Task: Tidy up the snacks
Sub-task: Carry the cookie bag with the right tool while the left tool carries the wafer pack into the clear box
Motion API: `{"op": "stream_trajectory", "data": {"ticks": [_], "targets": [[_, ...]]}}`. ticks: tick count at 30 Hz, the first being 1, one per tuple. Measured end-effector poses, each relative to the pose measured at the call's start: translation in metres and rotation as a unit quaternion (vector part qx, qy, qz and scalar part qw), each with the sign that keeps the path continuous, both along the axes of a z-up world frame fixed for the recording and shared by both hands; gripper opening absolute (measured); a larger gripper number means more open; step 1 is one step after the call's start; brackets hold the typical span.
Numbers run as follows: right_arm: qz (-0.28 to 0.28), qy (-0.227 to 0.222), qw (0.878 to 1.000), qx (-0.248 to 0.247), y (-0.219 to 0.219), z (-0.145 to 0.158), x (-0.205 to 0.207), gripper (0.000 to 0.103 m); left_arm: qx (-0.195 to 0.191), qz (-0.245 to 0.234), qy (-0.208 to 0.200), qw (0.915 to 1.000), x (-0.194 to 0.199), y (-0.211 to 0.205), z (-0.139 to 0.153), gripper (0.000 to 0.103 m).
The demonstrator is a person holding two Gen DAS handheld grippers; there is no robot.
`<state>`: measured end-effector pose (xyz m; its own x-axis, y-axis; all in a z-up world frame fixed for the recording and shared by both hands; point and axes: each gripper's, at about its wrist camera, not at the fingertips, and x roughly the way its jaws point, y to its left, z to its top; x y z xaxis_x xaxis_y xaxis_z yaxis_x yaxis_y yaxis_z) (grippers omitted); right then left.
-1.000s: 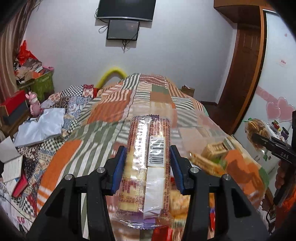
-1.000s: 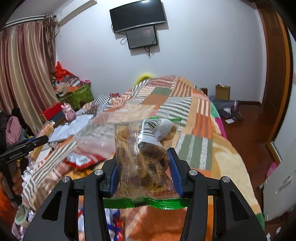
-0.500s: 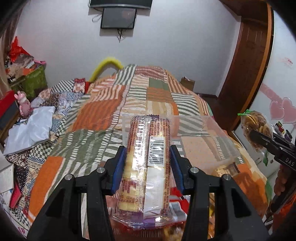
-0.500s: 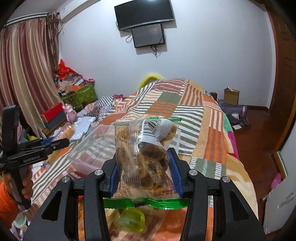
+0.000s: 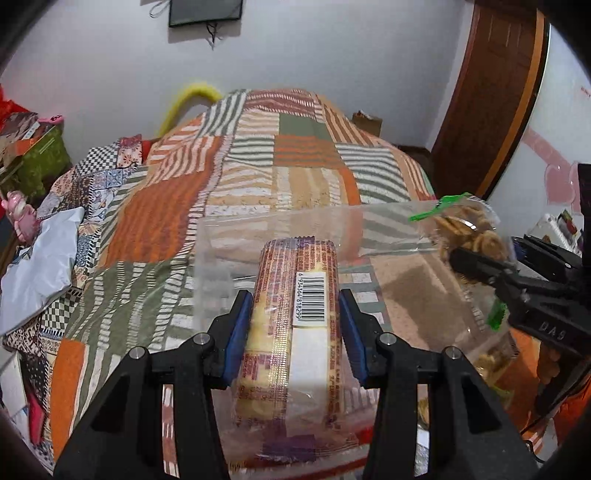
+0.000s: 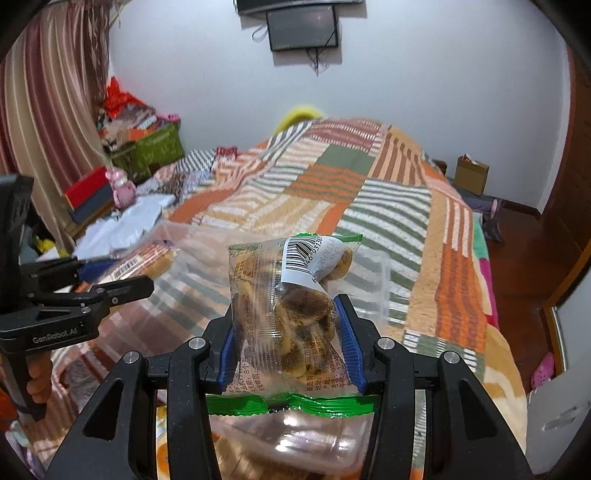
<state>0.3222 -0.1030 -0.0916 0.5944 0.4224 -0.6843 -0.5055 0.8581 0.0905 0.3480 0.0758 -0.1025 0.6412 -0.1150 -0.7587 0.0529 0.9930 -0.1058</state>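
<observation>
While both claws hung above a clear plastic container point(image 5: 280, 221), each one was clamped on a snack. Nearest the left wrist camera, the left gripper point(image 5: 295, 321) had its blue pads point(image 5: 238, 325) pressed against the two long sides of a biscuit roll point(image 5: 295, 295), a tube in purple-printed wrap with its barcode label facing up, pointing toward 12 o'clock. Nearest the right wrist camera, the right gripper point(image 6: 286, 334) was closed to the width of a cookie bag point(image 6: 286, 295), a clear pouch with green sealed edges and a white barcode sticker at its top, held upright. From the left view that bag point(image 5: 469, 232) sat at 3 o'clock, over the container's right rim; from the right view the roll point(image 6: 142, 264) lay at 9 o'clock, with the person's hand point(image 6: 38, 380) below it on the handle. Beyond the container spread a patchwork bedspread point(image 6: 369, 206) in orange, green and cream stripes. Farther off, at 10 o'clock, stood a pink toy point(image 6: 122, 186) and a green box point(image 6: 151, 147). On the far wall at 12 o'clock hung a dark screen point(image 6: 303, 31).
</observation>
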Motion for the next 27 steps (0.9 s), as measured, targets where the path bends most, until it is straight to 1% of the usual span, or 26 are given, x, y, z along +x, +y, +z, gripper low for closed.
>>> {"op": "stream_trajectory", "data": {"ticks": [5, 8, 13, 17, 19, 22, 25, 27], "targets": [[0.016, 0.023, 0.999, -0.035, 0.012, -0.013, 0.01, 0.044, 0.019, -0.005, 0.02, 0.9996, 0.014, -0.004, -0.011, 0.046], [0.027, 0.037, 0.998, -0.051, 0.017, -0.02, 0.012, 0.044, 0.033, -0.012, 0.024, 0.9991, 0.017, -0.008, -0.015, 0.046], [0.036, 0.032, 0.996, -0.072, 0.024, -0.022, 0.007, 0.046, 0.051, -0.014, 0.03, 0.9982, 0.017, -0.012, -0.017, 0.046], [0.034, 0.034, 0.996, -0.068, 0.024, -0.021, 0.008, 0.047, 0.049, -0.015, 0.037, 0.998, 0.016, -0.014, -0.018, 0.046], [0.033, 0.038, 0.997, -0.065, 0.024, -0.019, 0.009, 0.047, 0.052, -0.016, 0.033, 0.998, 0.014, -0.015, -0.016, 0.046], [0.032, 0.031, 0.997, -0.061, 0.022, -0.014, 0.005, 0.048, 0.047, -0.014, 0.028, 0.9984, 0.009, -0.015, -0.013, 0.046], [0.029, 0.024, 0.998, -0.052, 0.019, -0.007, 0.0, 0.054, 0.04, -0.009, 0.016, 0.999, 0.0, -0.013, -0.004, 0.047], [0.026, 0.02, 0.999, -0.041, 0.015, -0.001, -0.005, 0.061, 0.035, -0.005, 0.005, 0.9994, -0.008, -0.012, 0.003, 0.051]]}}
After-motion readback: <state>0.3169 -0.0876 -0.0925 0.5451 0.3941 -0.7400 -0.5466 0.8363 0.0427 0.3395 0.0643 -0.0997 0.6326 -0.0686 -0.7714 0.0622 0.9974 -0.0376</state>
